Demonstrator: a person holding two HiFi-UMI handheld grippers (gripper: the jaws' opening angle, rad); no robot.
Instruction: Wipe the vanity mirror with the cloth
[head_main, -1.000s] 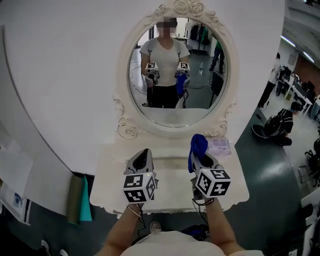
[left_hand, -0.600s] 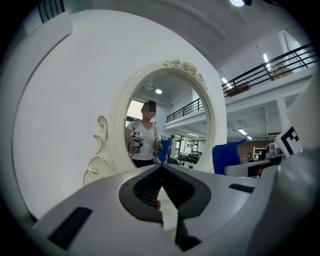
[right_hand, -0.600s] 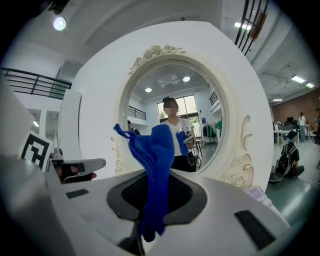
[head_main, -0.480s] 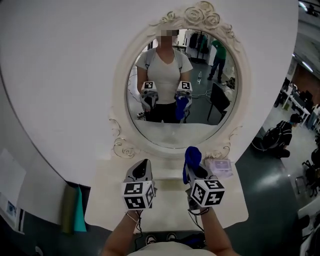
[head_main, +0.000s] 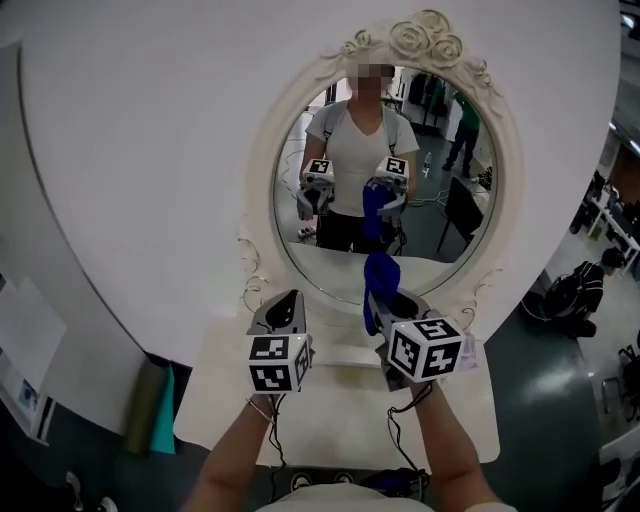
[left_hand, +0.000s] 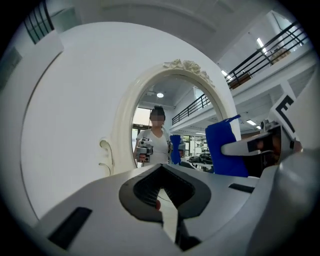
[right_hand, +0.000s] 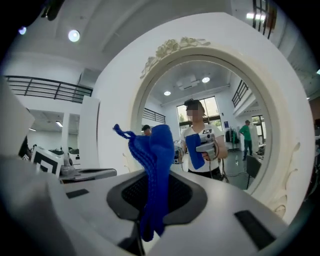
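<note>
The vanity mirror (head_main: 400, 120) is an oval glass in a cream frame with carved roses (head_main: 428, 40) at the top. It stands upright along the back edge of a white vanity table (head_main: 225, 400) against a white wall. The right gripper (head_main: 397, 302) is held over the right half of the table top, close to the foot of the mirror. Its jaws are clamped on a blue cloth (head_main: 379, 282), which sticks up from between them in a bunched fold and also hangs a little below the grip. In the head view the cloth overlaps the mirror's lower rim; whether it touches the glass cannot be told. The left gripper (head_main: 288, 304) is over the left half of the table top, level with the right one and apart from it. Its jaws are pressed together with nothing between them. The glass reflects the person holding both grippers and the cloth. An olive and a teal strip (head_main: 160, 408) stand just beside the table's left edge.
</note>
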